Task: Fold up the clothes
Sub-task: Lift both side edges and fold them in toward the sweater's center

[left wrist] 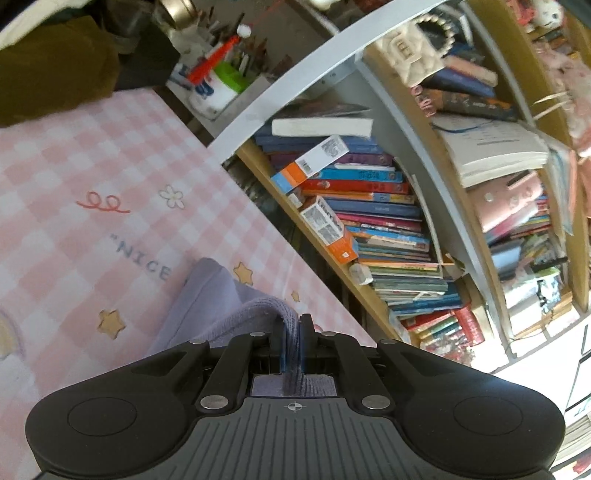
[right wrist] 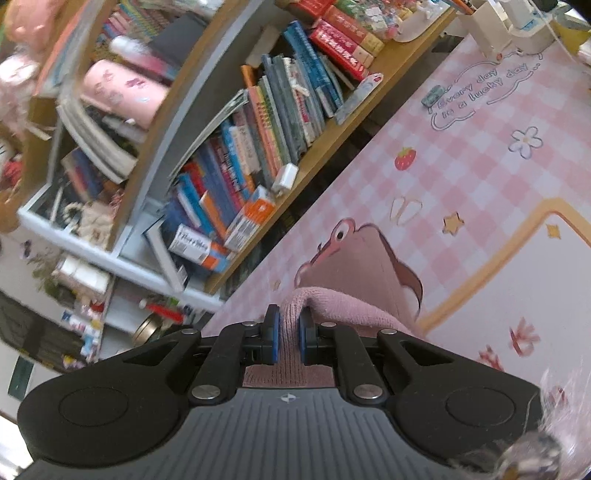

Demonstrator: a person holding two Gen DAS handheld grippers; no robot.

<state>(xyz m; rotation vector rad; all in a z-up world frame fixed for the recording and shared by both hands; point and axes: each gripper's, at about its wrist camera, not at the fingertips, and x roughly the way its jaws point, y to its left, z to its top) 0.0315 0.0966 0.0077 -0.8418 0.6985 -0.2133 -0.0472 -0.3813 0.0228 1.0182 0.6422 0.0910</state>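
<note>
In the left wrist view a lavender garment point(left wrist: 218, 302) hangs over the pink checked table mat point(left wrist: 92, 177). My left gripper point(left wrist: 292, 332) is shut on its ribbed edge, which is pinched between the blue pads. In the right wrist view a pink knitted garment edge point(right wrist: 332, 299) bunches up at my right gripper point(right wrist: 290, 328), which is shut on that ribbed cloth. The cloth drapes to the right over the cartoon-printed mat point(right wrist: 480, 155). Whether both views show one garment I cannot tell; most of the cloth is hidden under the gripper bodies.
A bookshelf point(left wrist: 369, 221) crammed with stacked books point(right wrist: 258, 147) runs along the table's far edge. A pen holder point(left wrist: 221, 81) and an olive cloth point(left wrist: 48, 74) sit at the back left. A white box point(right wrist: 509, 29) stands at the mat's far end.
</note>
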